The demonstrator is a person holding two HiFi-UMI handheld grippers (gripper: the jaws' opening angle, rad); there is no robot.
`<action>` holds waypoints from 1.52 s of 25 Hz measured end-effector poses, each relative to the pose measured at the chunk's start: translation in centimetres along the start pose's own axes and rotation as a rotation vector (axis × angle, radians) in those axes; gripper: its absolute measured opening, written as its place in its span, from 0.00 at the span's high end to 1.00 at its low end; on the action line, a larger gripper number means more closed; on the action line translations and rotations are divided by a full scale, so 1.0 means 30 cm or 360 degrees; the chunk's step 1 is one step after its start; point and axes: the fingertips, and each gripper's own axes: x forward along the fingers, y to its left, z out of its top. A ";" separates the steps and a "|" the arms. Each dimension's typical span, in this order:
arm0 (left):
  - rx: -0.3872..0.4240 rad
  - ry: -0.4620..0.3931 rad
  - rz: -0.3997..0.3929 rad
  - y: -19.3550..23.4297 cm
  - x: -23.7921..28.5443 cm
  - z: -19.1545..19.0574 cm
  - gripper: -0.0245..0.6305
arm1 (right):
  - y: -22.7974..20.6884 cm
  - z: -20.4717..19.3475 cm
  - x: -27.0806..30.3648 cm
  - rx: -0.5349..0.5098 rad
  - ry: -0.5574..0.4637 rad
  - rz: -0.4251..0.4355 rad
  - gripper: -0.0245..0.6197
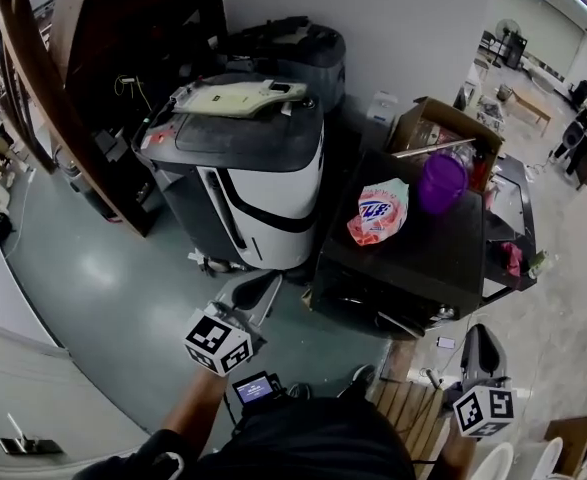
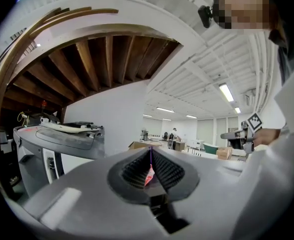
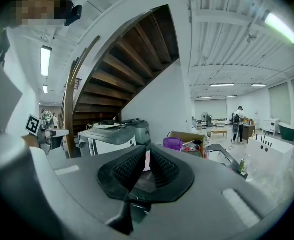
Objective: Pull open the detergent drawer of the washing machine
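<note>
The washing machine (image 1: 243, 183) is white and black with a grey top and stands in the middle of the head view, beside a wooden staircase. It also appears at the left of the left gripper view (image 2: 61, 144) and in the right gripper view (image 3: 109, 136). No drawer can be made out on it from here. My left gripper (image 1: 258, 293) hovers over the green floor just in front of the machine, its jaws shut and empty (image 2: 151, 156). My right gripper (image 1: 481, 343) is low at the right, away from the machine, also shut with nothing in it (image 3: 147, 156).
A black table (image 1: 423, 268) right of the machine carries a pink detergent bag (image 1: 381, 211) and a purple container (image 1: 441, 180). A cardboard box (image 1: 443, 123) stands behind it. The staircase (image 1: 43, 98) rises at the left. A dark bin (image 1: 283, 43) stands behind the machine.
</note>
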 end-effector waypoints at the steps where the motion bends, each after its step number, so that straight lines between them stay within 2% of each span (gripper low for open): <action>1: -0.0011 0.0013 0.0003 -0.003 0.006 -0.012 0.87 | -0.008 -0.001 0.005 0.0001 0.0004 0.0002 0.95; 25: -0.0065 0.0191 -0.0068 -0.101 0.299 -0.179 0.87 | -0.245 -0.075 0.112 0.0054 0.0110 -0.0028 0.95; 33: -0.0154 0.0294 -0.0071 -0.102 0.427 -0.321 0.87 | -0.320 -0.099 0.158 0.0061 0.0155 -0.0032 0.95; 38: -0.0253 0.0383 -0.0054 -0.084 0.497 -0.441 0.87 | -0.357 -0.107 0.197 0.0053 0.0188 -0.0023 0.95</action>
